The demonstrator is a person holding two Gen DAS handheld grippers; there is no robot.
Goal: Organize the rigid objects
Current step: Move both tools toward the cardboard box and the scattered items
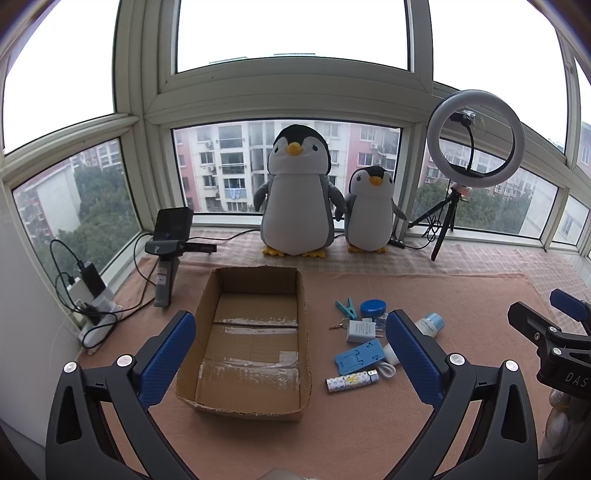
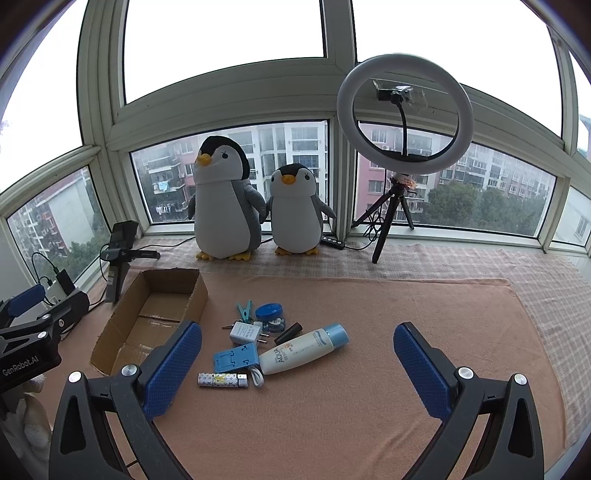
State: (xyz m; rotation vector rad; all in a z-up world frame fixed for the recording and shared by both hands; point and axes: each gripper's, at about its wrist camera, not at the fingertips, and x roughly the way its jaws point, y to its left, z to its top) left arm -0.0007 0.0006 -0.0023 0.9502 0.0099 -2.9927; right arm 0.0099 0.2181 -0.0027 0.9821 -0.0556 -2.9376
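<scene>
Both the left gripper [image 1: 291, 354] and right gripper [image 2: 297, 363] are held wide and empty. The bottle [image 2: 303, 349] lies mid-mat [image 2: 406, 332], touching clustered items beside the box [image 2: 147, 317]; neighbours may be knocked when it is grasped.

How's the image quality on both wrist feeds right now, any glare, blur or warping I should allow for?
Left wrist view: upper window panes blown out white, frames bowed by the fisheye, cardboard box and small items sharp, shadows soft. Right wrist view: same white sky, ring light unlit, lotion bottle label readable, corners vignetted black.
</scene>
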